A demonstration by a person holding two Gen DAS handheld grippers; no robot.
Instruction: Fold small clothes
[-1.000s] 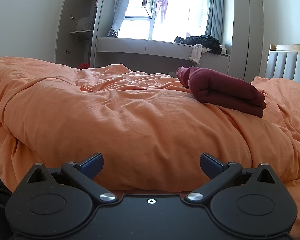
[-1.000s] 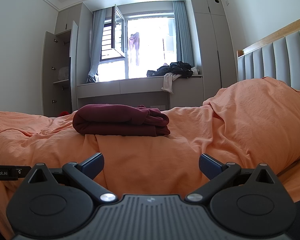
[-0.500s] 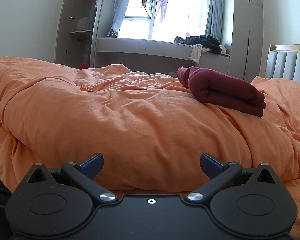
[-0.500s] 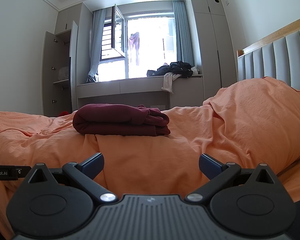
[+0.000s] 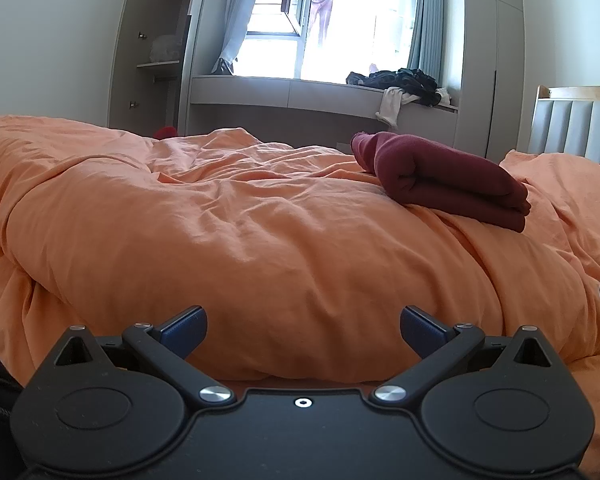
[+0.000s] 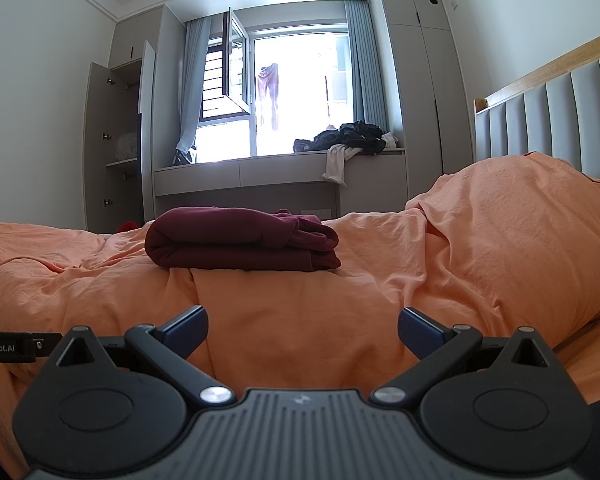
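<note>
Orange duvet [image 5: 260, 240] on bed, folded maroon garment [image 6: 240, 240] atop, left claw [image 5: 303, 330] and right claw [image 6: 302, 330] spread wide, empty

The left gripper [image 6: 4, 348] shows only partly, cut by the frame edge.

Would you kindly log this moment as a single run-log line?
left gripper: open, empty | right gripper: open, empty | maroon garment: folded, on orange duvet | contact: none

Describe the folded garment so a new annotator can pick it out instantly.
Start at the bed covered by the orange duvet. On top of it, toward the window side, lies the folded maroon garment, a compact stack. It is the only dark red item on the orange; the dark clothes pile sits off the bed on the window ledge.
</note>
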